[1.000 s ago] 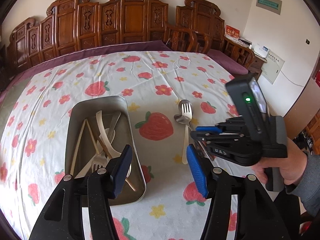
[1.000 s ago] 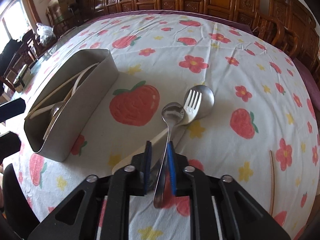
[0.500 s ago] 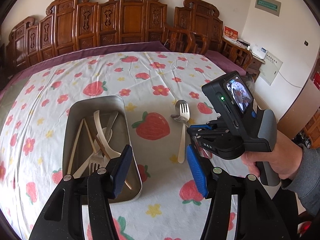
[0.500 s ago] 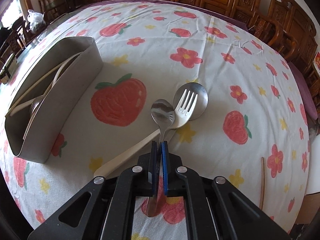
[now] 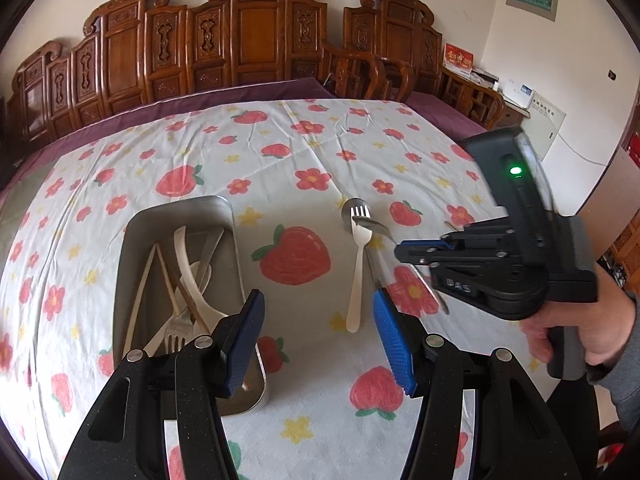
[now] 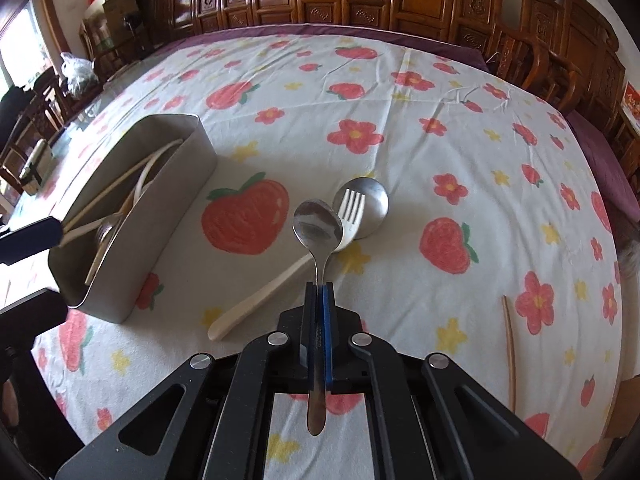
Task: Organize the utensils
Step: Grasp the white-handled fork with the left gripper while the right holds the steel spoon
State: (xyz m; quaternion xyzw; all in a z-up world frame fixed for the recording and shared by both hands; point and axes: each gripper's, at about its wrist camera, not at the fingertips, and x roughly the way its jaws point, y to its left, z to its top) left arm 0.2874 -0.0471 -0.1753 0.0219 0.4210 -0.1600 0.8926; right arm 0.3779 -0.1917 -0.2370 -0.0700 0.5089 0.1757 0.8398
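Observation:
My right gripper (image 6: 319,292) is shut on the handle of a small metal spoon (image 6: 318,226) and holds it above the cloth; it also shows in the left wrist view (image 5: 404,250), with the spoon (image 5: 370,226) sticking out to the left. A cream fork (image 6: 280,280) lies on the cloth, its tines over a larger metal spoon (image 6: 370,200). The metal utensil box (image 5: 132,264) holds several utensils and stands left of the fork (image 5: 356,276). My left gripper (image 5: 318,328) is open and empty, above the box's near right corner.
The round table has a strawberry-print cloth (image 5: 296,152). A single chopstick (image 6: 510,344) lies at the right. Carved wooden chairs (image 5: 256,32) ring the far edge. A hand (image 5: 576,328) holds the right gripper.
My right gripper closed on the small spoon's handle and lifted it off the cloth. The left gripper stayed open over the box's corner.

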